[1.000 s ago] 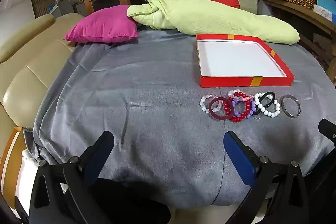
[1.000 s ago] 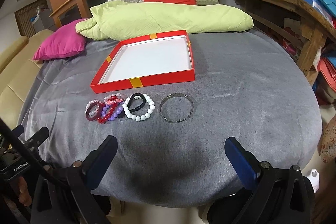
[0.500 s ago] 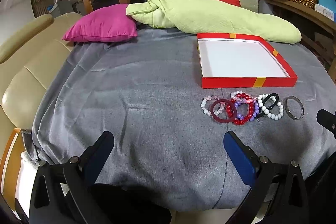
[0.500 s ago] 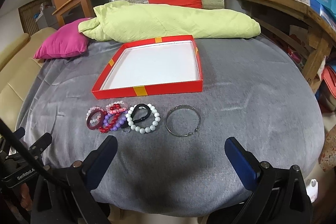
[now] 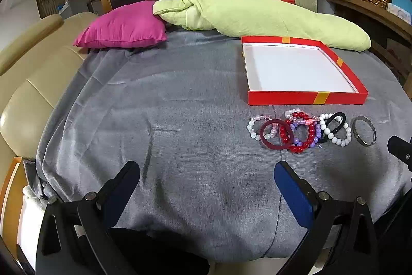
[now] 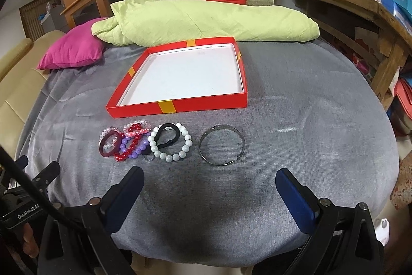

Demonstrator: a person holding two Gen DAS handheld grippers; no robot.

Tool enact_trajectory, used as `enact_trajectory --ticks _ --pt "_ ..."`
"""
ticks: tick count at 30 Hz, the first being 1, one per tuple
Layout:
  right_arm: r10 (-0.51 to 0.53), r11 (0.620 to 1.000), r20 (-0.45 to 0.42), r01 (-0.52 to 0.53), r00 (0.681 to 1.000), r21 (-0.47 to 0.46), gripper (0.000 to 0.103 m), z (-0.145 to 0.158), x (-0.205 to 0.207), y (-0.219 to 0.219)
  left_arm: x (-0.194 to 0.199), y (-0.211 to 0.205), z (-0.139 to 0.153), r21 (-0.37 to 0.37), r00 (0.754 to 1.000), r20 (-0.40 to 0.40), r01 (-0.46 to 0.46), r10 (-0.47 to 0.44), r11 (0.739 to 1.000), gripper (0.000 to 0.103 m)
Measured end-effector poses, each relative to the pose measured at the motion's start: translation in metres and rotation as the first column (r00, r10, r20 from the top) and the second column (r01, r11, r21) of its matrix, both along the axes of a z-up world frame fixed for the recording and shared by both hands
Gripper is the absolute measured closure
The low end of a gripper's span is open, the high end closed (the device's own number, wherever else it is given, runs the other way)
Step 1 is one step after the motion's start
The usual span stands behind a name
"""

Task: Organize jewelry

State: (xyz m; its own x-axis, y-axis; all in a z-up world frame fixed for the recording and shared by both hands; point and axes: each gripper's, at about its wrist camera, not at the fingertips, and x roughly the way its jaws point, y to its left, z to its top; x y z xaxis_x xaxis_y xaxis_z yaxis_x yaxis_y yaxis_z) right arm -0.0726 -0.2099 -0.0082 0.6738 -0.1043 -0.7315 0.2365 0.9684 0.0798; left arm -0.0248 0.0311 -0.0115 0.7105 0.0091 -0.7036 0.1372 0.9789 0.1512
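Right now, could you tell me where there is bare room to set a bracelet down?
The white floor of the red box is bare. So is the grey cloth right of the metal bangle, and left of the bracelet cluster towards the pink pillow. The cluster itself is crowded and overlapping.

Surface draped in grey cloth point(image 6: 296, 120). Red shallow box point(image 6: 206, 103) with white inside laid mid-surface; bracelet cluster point(image 6: 144, 143) and metal bangle point(image 6: 222, 145) set just before it; green quilt point(image 6: 206, 19) and magenta pillow point(image 6: 72, 50) heaped at far edge
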Motion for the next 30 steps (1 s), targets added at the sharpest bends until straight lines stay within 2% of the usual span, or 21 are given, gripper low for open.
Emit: enact_trajectory --ticks 5,8,11,14,18,20,22,24,26,29,30 --pt "0.017 1.0 -0.005 -0.017 1.0 0.004 0.0 -0.003 0.011 -0.001 0.009 0.0 -0.005 0.01 1.0 -0.003 0.005 -0.005 1.0 0.0" --pt "0.065 0.998 0.004 -0.065 0.998 0.019 0.001 -0.006 0.026 -0.001 0.024 0.0 -0.009 0.013 1.0 -0.011 0.016 -0.016 1.0 0.0" --pt "0.148 0.987 -0.022 -0.146 0.989 0.061 0.011 -0.014 0.05 0.002 0.047 0.003 -0.013 -0.024 0.998 -0.048 0.043 -0.044 0.999 0.0" --pt "0.196 0.98 -0.059 -0.192 0.979 0.06 0.022 -0.024 0.074 0.003 0.069 0.005 -0.02 -0.086 0.989 -0.118 0.083 -0.093 0.993 0.0" --pt "0.234 0.969 -0.1 -0.224 0.967 0.101 0.034 -0.036 0.099 0.004 0.08 0.003 -0.02 -0.101 0.986 -0.111 0.112 -0.123 0.989 0.0" --pt "0.244 0.966 -0.11 -0.232 0.964 0.109 0.037 -0.04 0.109 0.006 0.084 0.003 -0.021 -0.115 0.983 -0.12 0.127 -0.141 0.985 0.0" --pt "0.249 0.966 -0.108 -0.239 0.963 0.096 0.051 -0.04 0.114 0.008 0.087 0.001 -0.023 -0.136 0.979 -0.131 0.136 -0.154 0.981 0.0" --pt "0.26 0.961 -0.117 -0.246 0.958 0.124 0.079 -0.042 0.118 0.009 0.09 -0.001 -0.027 -0.149 0.974 -0.151 0.148 -0.17 0.978 0.006" --pt "0.251 0.961 -0.116 -0.233 0.961 0.15 0.09 -0.044 0.119 0.006 0.093 -0.004 -0.032 -0.167 0.964 -0.185 0.162 -0.192 0.973 0.023" --pt "0.233 0.961 -0.08 -0.217 0.969 0.169 0.094 -0.038 0.115 0.001 0.096 -0.008 -0.037 -0.2 0.947 -0.226 0.184 -0.228 0.962 0.04" --pt "0.227 0.962 -0.058 -0.215 0.972 0.167 0.095 -0.034 0.113 0.0 0.096 -0.011 -0.038 -0.202 0.945 -0.227 0.193 -0.237 0.96 0.041"
